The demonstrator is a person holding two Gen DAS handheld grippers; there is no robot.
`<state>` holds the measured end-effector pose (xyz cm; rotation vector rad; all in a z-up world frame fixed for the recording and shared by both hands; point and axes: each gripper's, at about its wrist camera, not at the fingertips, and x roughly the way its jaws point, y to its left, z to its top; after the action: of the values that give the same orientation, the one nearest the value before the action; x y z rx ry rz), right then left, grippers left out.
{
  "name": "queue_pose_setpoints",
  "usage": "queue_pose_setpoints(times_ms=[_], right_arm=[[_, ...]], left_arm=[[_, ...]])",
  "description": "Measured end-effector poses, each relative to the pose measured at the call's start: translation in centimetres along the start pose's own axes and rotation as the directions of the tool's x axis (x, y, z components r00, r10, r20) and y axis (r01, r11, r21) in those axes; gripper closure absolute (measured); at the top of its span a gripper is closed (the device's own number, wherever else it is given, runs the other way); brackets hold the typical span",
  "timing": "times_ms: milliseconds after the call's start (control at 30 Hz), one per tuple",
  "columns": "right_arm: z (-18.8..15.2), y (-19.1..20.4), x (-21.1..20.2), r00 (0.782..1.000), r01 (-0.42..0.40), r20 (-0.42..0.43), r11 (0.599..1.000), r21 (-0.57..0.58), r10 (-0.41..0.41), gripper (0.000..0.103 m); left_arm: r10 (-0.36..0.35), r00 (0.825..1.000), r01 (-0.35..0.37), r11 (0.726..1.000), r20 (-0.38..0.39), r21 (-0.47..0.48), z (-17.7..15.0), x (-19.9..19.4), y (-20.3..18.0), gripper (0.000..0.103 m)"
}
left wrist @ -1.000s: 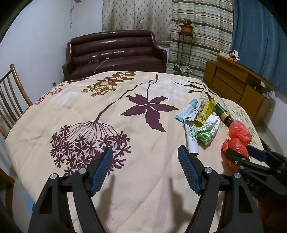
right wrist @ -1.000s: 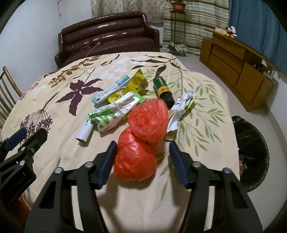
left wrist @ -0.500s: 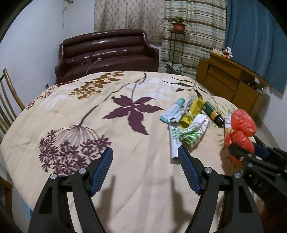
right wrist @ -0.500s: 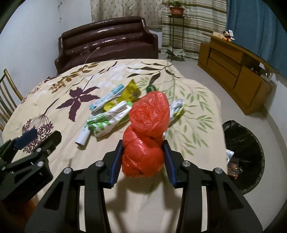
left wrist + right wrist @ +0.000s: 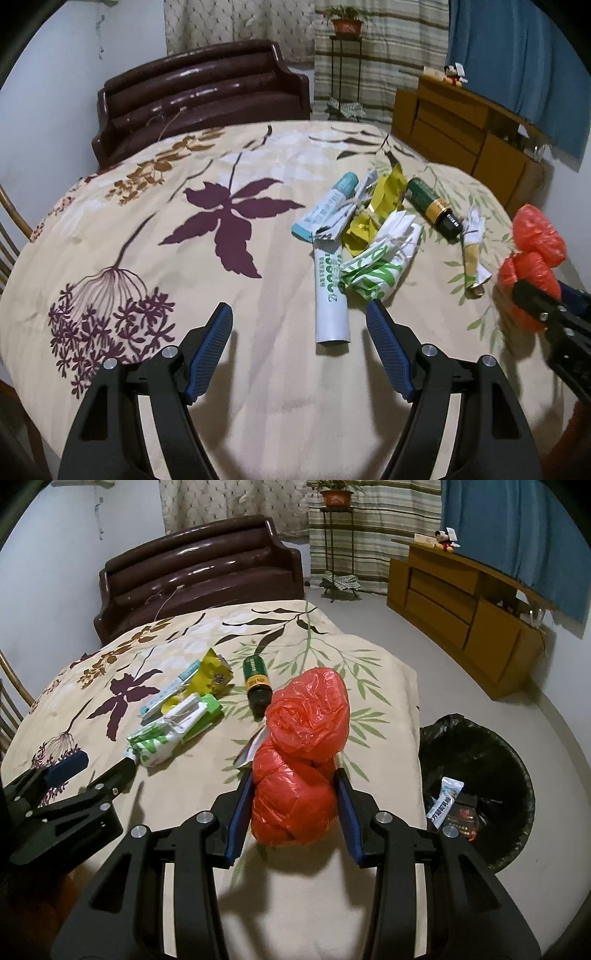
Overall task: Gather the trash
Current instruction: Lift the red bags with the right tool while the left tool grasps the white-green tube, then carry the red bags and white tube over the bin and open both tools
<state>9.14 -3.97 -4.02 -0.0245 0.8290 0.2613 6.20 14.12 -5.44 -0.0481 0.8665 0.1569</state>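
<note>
My right gripper (image 5: pixel 293 790) is shut on a crumpled red plastic bag (image 5: pixel 306 738), held just above the table's right edge; the bag also shows in the left wrist view (image 5: pixel 535 258). My left gripper (image 5: pixel 299 332) is open and empty, low over the tablecloth, just short of a white tube (image 5: pixel 330 295). More trash lies in a pile: a green-white wrapper (image 5: pixel 376 269), a yellow wrapper (image 5: pixel 376 206), a teal tube (image 5: pixel 328 206), a dark green bottle (image 5: pixel 432 206) and a twisted wrapper (image 5: pixel 472 247). A black-lined trash bin (image 5: pixel 476 782) stands on the floor to the right.
The round table carries a floral cloth (image 5: pixel 184 258). A brown sofa (image 5: pixel 199 96) stands behind it, a wooden cabinet (image 5: pixel 465 605) at the right wall, a plant stand (image 5: pixel 334 535) by the curtains, a wooden chair (image 5: pixel 7 229) at the left.
My right gripper closed on the red bag and lifted it toward the table's right edge. My left gripper moved right, toward the white tube and the pile.
</note>
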Motion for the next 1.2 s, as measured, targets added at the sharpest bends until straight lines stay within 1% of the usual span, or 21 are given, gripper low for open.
queue_pose_setpoints(times_ms=[133,167,200,333,367,400,467,500,567,767,967,1200], right_arm=[[0.0,-0.5,0.3,1.0,-0.004,-0.004,1.0,0.007,0.004,0.062],[0.0,-0.5,0.5,1.0,-0.005,-0.005,1.0,0.009,0.005,0.062],[0.0,-0.6,0.5,1.0,-0.005,-0.006,1.0,0.011,0.006,0.062],[0.1,-0.8,0.9,1.0,-0.005,-0.01,1.0,0.016,0.006,0.062],[0.1,-0.9,0.9,1.0,-0.005,-0.01,1.0,0.016,0.005,0.062],[0.1,-0.9,0.9,1.0,-0.004,-0.011,1.0,0.015,0.004,0.062],[0.1,-1.0,1.0,1.0,-0.003,-0.012,1.0,0.015,0.003,0.062],[0.1,-1.0,1.0,1.0,-0.003,-0.012,1.0,0.016,0.003,0.062],[0.0,-1.1,1.2,1.0,-0.002,-0.014,1.0,0.016,0.002,0.062],[0.0,-1.1,1.2,1.0,-0.001,-0.015,1.0,0.014,0.001,0.062],[-0.3,-1.0,0.9,1.0,0.002,-0.008,1.0,0.008,-0.002,0.062],[-0.5,-1.4,-0.4,1.0,0.019,0.013,1.0,0.005,-0.019,0.062]], left_arm=[[-0.016,1.0,0.016,1.0,-0.02,-0.008,0.2,0.6,0.3,0.031],[-0.017,1.0,0.017,1.0,-0.018,-0.004,0.2,0.6,0.2,0.035],[-0.017,1.0,0.017,1.0,-0.019,0.004,0.3,0.7,0.2,0.037],[-0.04,0.999,0.04,0.999,-0.034,0.012,0.7,1.3,0.2,0.054],[-0.043,0.999,0.043,0.999,-0.03,0.013,0.7,1.2,0.2,0.061],[-0.047,0.999,0.048,0.999,-0.027,0.019,0.7,1.2,0.2,0.064],[-0.053,0.998,0.054,0.998,-0.021,0.034,0.6,1.0,0.1,0.081],[-0.066,0.998,0.067,0.997,-0.018,0.038,0.5,0.9,0.2,0.085],[-0.089,0.996,0.089,0.995,-0.015,0.033,0.3,0.7,0.4,0.086],[-0.103,0.995,0.103,0.995,-0.009,0.017,-0.3,0.0,1.0,0.088],[-0.119,0.993,0.119,0.993,0.018,-0.016,-1.0,-1.5,1.9,0.089],[-0.132,0.989,0.135,0.99,0.072,-0.046,-1.1,-3.8,2.2,0.089]])
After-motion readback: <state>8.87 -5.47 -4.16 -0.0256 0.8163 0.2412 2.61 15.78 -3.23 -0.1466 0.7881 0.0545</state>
